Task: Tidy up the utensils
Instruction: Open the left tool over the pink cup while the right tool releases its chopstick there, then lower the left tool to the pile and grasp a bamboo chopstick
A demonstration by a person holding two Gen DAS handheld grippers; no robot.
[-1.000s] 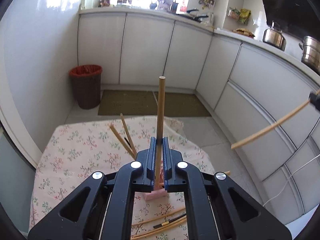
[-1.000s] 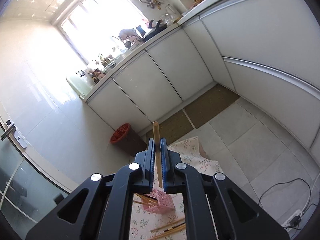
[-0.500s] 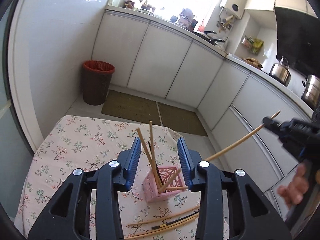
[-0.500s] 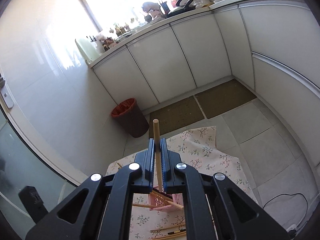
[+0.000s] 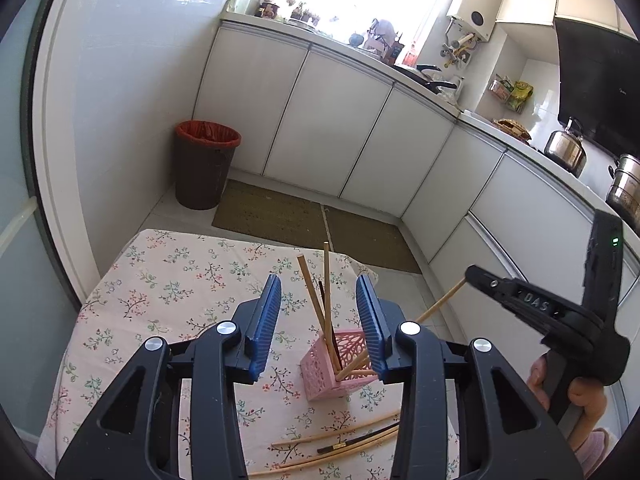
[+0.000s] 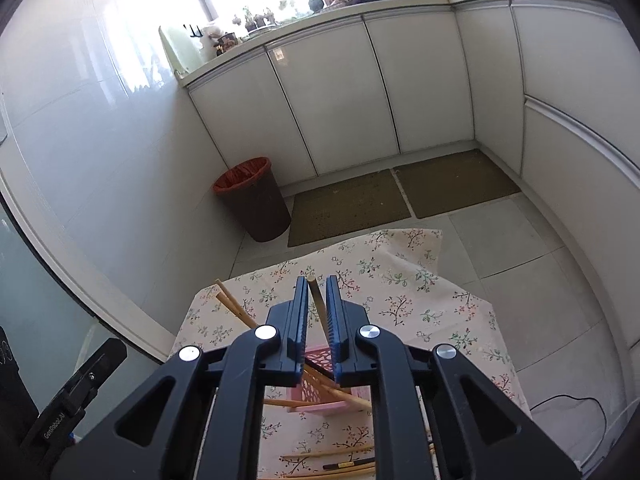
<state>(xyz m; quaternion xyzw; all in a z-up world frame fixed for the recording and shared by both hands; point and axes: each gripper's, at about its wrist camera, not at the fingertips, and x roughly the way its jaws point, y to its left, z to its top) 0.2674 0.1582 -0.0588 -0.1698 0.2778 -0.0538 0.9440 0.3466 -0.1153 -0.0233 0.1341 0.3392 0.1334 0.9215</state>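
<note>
1. Jaws of the left gripper (image 5: 319, 322) stand apart with nothing gripped between them; they frame the pink holder (image 5: 340, 364) from behind in the lower middle of the left wrist view.
2. Jaws of the right gripper (image 6: 318, 316) are narrow and have just been opening; a light wooden chopstick (image 6: 318, 306) stands between the blue pads, and a slim gap shows on each side of it, so the pads do not press on it.
3. That chopstick slants down into the pink holder (image 6: 320, 390), seen low in the middle of the right wrist view.
4. In the left wrist view the holder carries several chopsticks (image 5: 320, 304): 2 light ones and 1 dark one lean up and left, and others lean right over its rim.
5. More loose chopsticks (image 5: 344, 442), light ones and 1 dark one, lie flat on the flowered cloth (image 5: 168, 292) of the counter, toward the bottom edge, apart from the holder.
6. At the right edge of the left wrist view, a hand (image 5: 576, 396) grips the handle of the right gripper.
7. A brown bin (image 5: 204, 168) with a red liner stands on the floor, upper left.
</note>
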